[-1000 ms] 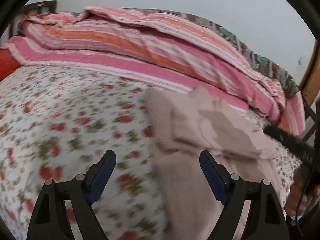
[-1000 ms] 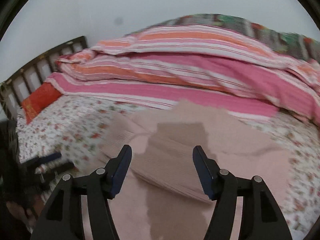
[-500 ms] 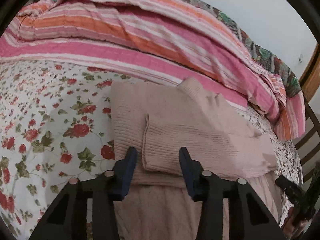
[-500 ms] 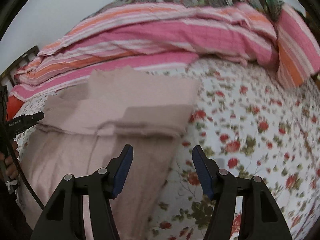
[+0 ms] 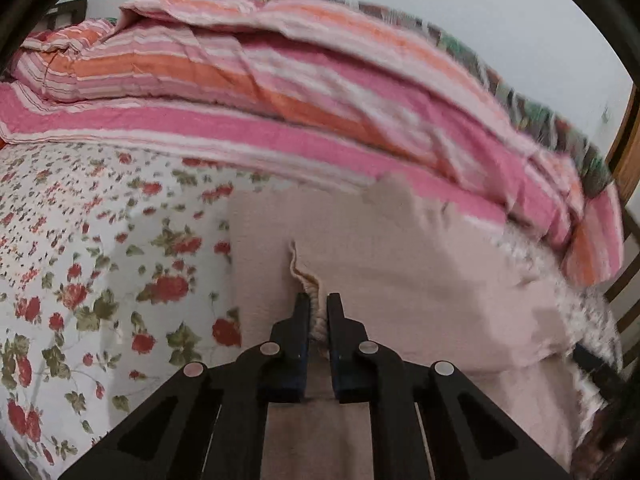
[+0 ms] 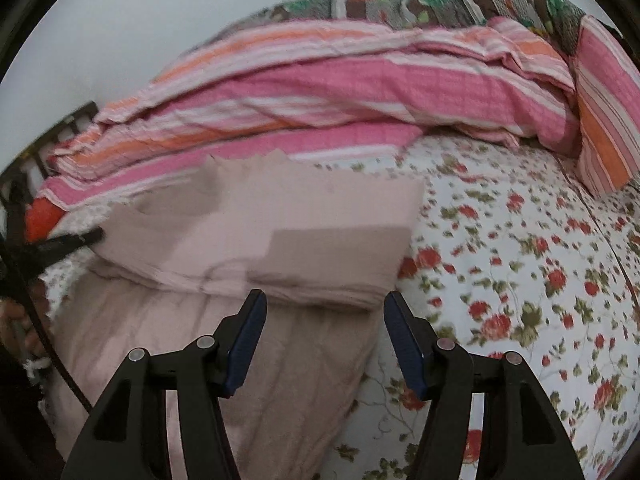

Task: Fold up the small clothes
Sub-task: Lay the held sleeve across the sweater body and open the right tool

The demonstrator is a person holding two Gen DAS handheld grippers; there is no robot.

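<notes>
My left gripper (image 5: 318,308) pinches a fold of the pink sweater (image 5: 400,264), which lies on the flowered bedsheet (image 5: 100,264). My right gripper (image 6: 324,312) stands spread above the sweater's right edge.

Right hand-held gripper (image 6: 324,316) open over a pink sweater (image 6: 280,220) on a bed

Its two blue-padded fingers (image 6: 246,340) stand apart above the sweater's folded lower-right edge, pressing nothing. The sweater lies on a floral bedsheet (image 6: 520,248), with a pink-and-orange striped quilt (image 6: 340,92) heaped behind it. At the left edge, the tip of the other hand-held gripper (image 6: 72,242) meets the sweater.
</notes>
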